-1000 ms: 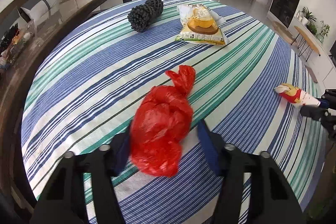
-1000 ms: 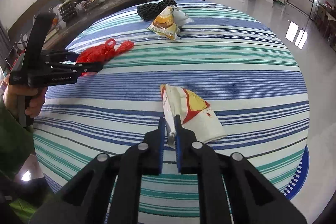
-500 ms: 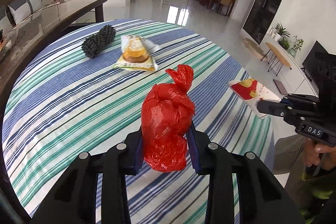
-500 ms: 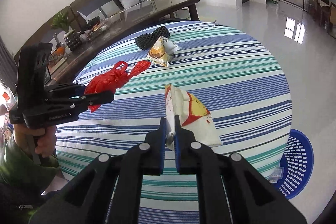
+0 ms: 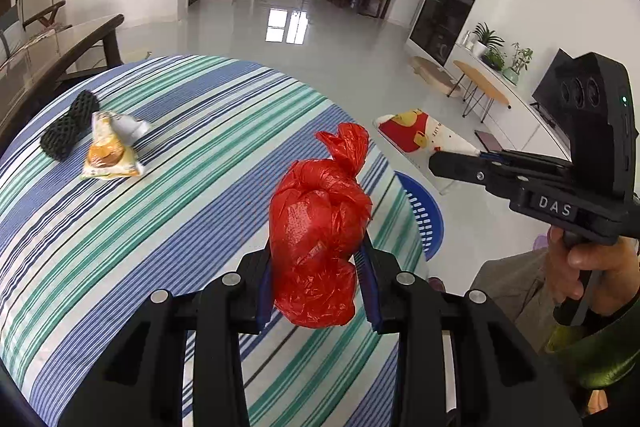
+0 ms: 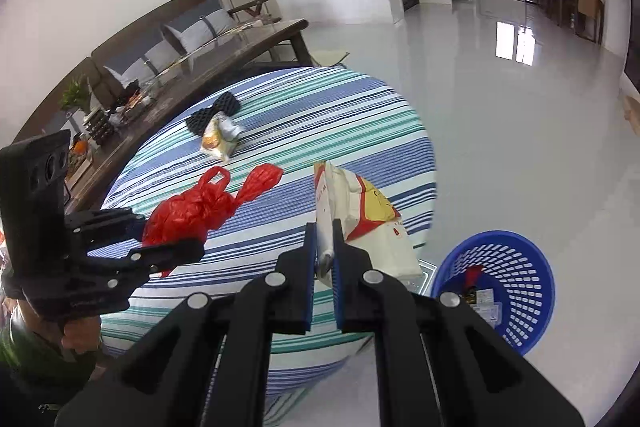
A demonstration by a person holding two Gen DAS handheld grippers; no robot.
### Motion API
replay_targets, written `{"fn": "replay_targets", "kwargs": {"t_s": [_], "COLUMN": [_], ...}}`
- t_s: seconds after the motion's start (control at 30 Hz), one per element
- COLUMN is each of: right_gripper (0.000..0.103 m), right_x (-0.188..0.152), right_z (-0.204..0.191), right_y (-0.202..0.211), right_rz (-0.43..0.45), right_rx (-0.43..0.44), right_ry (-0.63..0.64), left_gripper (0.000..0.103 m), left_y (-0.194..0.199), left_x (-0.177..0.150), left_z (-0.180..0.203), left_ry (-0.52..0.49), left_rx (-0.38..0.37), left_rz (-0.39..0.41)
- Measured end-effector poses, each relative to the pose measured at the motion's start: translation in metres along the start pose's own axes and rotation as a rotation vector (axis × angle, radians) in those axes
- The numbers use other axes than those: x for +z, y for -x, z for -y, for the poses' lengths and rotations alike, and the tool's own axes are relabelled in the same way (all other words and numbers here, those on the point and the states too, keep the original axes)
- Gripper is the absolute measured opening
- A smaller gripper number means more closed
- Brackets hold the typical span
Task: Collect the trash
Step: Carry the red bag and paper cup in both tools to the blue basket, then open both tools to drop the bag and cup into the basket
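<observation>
Fingers point(image 5: 370, 279) of the left gripper point(image 5: 316, 283) grasp a red plastic bag point(image 5: 318, 227); the right gripper point(image 6: 325, 259) is clenched on a white snack packet point(image 6: 360, 223). Upper left on the striped table point(image 5: 180, 195) lie a yellow wrapper point(image 5: 110, 155) and black foam net point(image 5: 68, 131). The blue basket point(image 6: 516, 275) stands lower right, contents indistinct.

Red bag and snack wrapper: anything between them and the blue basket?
Nothing visible. The red bag and snack wrapper are both held up off the table; the blue basket stands open-topped on the floor beside the table edge.
</observation>
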State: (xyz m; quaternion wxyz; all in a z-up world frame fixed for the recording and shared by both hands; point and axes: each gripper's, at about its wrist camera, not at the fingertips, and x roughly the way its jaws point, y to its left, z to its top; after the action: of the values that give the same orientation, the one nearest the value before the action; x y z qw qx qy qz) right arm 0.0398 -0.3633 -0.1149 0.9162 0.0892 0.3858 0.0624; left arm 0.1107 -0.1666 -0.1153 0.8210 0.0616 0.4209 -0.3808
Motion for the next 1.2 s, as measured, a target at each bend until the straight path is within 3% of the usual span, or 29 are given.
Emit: {"fn": "replay_targets", "kwargs": {"t_s": [0.2,0.37,0.63,0.83,0.9,0.93,0.97,1.0,1.13,1.2], "right_gripper": [0.007,0.007,0.007,0.007,0.017,0.029,0.047,0.047,0.047,0.063], "right_x": [0.002,-0.005,-0.033,-0.051,-0.053,-0.054,-0.054,-0.054,-0.050,-0.045], "right_z": [0.086,0.161,0.257,0.292,0.300,0.303,0.305,0.307,0.307,0.301], "right_y": [0.015,-0.001,-0.031,-0.052,-0.054,-0.053,-0.053,-0.051,-0.042,-0.034], "right_rz": [0.007,-0.043,-0.107,-0.150,-0.148,-0.142,-0.132,-0.120,-0.094,-0.072], "right_rx": [-0.072,-0.099,-0.117,-0.102,-0.100,-0.111,-0.121,-0.120,-0.125,-0.160], "right_ry": [-0.162,-0.314,-0.535,-0.613,-0.625,-0.632,-0.639,-0.646,-0.636,-0.611], "left_gripper": [0.035,0.035,0.036,0.038,0.044,0.059,0.068,0.076,0.083,0.085], "left_y": [-0.046,-0.108,-0.210,-0.270,-0.286,-0.292,-0.295,-0.296,-0.287,-0.272], "left_x": [0.032,0.056,0.069,0.066,0.064,0.063,0.062,0.061,0.064,0.066], "left_z": [0.054,0.097,0.138,0.151,0.153,0.154,0.154,0.154,0.155,0.158], "left_ry": [-0.046,-0.061,-0.047,-0.024,-0.029,-0.032,-0.033,-0.031,-0.031,-0.048], "left_rx": [-0.091,-0.136,-0.124,-0.105,-0.092,-0.078,-0.068,-0.057,-0.061,-0.067], "left_rz": [-0.039,-0.112,-0.215,-0.269,-0.278,-0.280,-0.279,-0.270,-0.250,-0.223]}}
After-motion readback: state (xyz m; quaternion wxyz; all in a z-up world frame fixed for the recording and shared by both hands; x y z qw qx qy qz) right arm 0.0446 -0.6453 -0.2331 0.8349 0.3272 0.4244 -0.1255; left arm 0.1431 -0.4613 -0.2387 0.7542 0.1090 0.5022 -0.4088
